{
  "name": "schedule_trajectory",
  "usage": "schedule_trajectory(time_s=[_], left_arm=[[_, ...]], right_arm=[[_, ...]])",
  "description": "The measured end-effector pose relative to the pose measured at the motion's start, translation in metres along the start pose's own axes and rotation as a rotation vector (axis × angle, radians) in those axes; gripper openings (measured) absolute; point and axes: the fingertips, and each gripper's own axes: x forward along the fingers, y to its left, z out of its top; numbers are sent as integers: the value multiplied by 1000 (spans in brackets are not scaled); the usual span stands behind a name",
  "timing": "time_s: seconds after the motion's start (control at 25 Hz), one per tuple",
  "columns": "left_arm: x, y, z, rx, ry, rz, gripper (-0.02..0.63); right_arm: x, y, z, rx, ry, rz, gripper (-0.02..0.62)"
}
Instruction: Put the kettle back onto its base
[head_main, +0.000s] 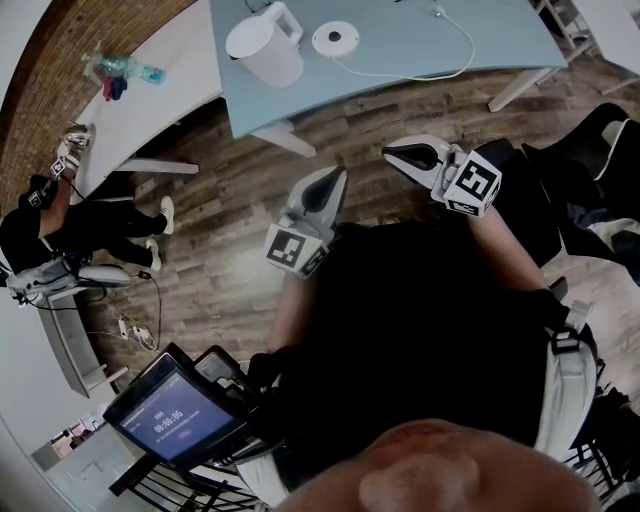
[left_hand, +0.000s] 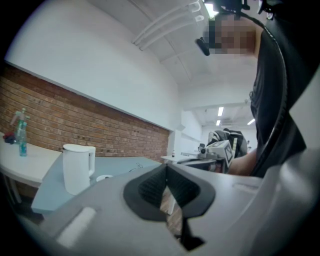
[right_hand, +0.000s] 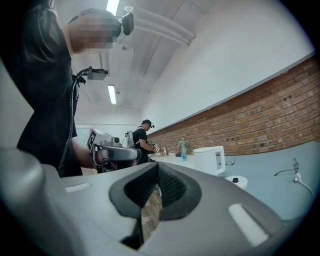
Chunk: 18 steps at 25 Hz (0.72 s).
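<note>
The white kettle (head_main: 263, 45) stands upright on the blue-grey table (head_main: 400, 60), just left of its round white base (head_main: 335, 38) and apart from it. My left gripper (head_main: 338, 175) and right gripper (head_main: 388, 152) hang over the wooden floor, close to my body and well short of the table. Both are shut and hold nothing. The left gripper view looks past my left gripper (left_hand: 166, 167) to the kettle (left_hand: 77, 167) and base (left_hand: 104, 177) far ahead. The right gripper view has my right gripper (right_hand: 157, 165) in front, with the kettle (right_hand: 209, 159) and base (right_hand: 236, 181) beyond.
A white cable (head_main: 440, 60) runs from the base across the table. A white table (head_main: 150, 110) at the left carries a bottle (head_main: 125, 70). Another person (head_main: 40, 220) works beside it. A screen (head_main: 170, 410) stands at my lower left.
</note>
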Motion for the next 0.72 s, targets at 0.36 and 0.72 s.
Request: schedule_trajectory(time_s=[0.36,0.72], left_arm=[[3,-3,6,0,-11,0,3],[11,-3,4,8,-14,-39,3]], right_arm=[[2,3,3,-24,14,21,3],[2,-2,2,-38,22,0,3]])
